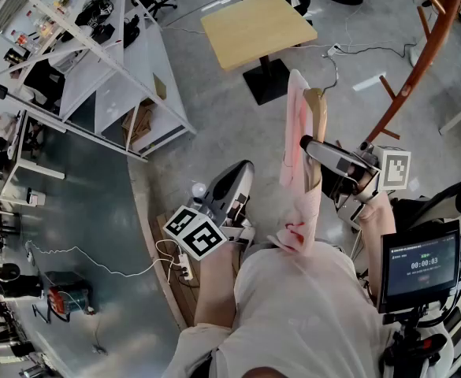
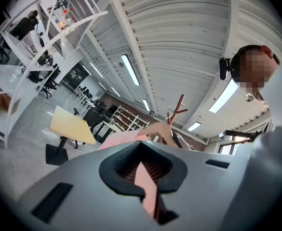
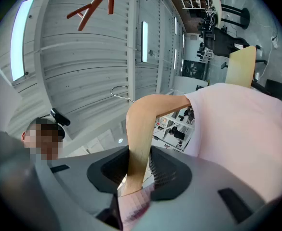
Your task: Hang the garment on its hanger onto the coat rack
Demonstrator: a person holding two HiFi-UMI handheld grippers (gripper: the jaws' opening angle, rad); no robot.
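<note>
A pink garment (image 1: pixel 301 179) hangs on a wooden hanger (image 1: pixel 315 105) with a thin wire hook (image 1: pixel 332 69), held up in front of me. My right gripper (image 1: pixel 313 146) is shut on the hanger's wooden arm (image 3: pixel 141 129), with the garment (image 3: pixel 242 129) draped to the right of the jaws. My left gripper (image 1: pixel 246 172) is lower left and points upward. It is shut on a strip of the pink garment (image 2: pixel 145 182), which shows between its jaws (image 2: pixel 148 177). The reddish-brown coat rack (image 1: pixel 419 61) stands at the upper right, apart from the hanger, and its branches (image 3: pixel 95 4) show overhead.
A yellow square table (image 1: pixel 258 22) on a black foot stands ahead. White shelving (image 1: pixel 120 61) runs along the left. A small screen on a stand (image 1: pixel 419 262) is at my right side. A power strip with a white cable (image 1: pixel 179 262) lies on the floor at left.
</note>
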